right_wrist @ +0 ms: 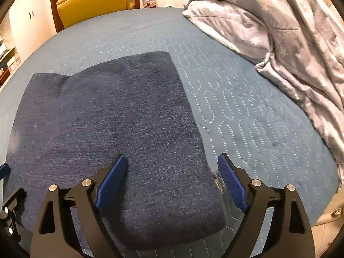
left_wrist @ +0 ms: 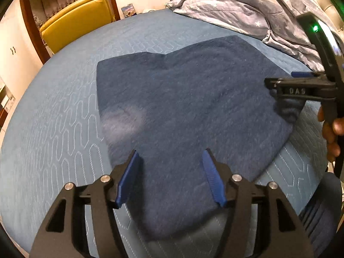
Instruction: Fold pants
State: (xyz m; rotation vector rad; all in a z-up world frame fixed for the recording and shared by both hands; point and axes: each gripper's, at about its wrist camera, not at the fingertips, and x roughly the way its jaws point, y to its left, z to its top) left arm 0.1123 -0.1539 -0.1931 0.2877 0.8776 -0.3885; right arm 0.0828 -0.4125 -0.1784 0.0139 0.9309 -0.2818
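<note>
Dark blue pants [left_wrist: 182,99] lie folded and flat on the blue quilted bed cover [left_wrist: 64,129]. My left gripper [left_wrist: 171,152] hangs open over their near edge, with cloth below the blue pads and nothing pinched. In the right wrist view the pants [right_wrist: 111,116] fill the left half. My right gripper [right_wrist: 172,157] stands open wide astride their near right corner, its right pad over the bare cover. Seen from the left wrist, the right gripper [left_wrist: 279,83] sits at the pants' right edge, with a hand [left_wrist: 331,133] on its handle.
A crumpled grey duvet with white stars [right_wrist: 290,43] is piled along the back right of the bed. A yellow chair [right_wrist: 92,2] stands beyond the far edge, next to a wooden door frame. Bare quilted cover [right_wrist: 247,107] lies right of the pants.
</note>
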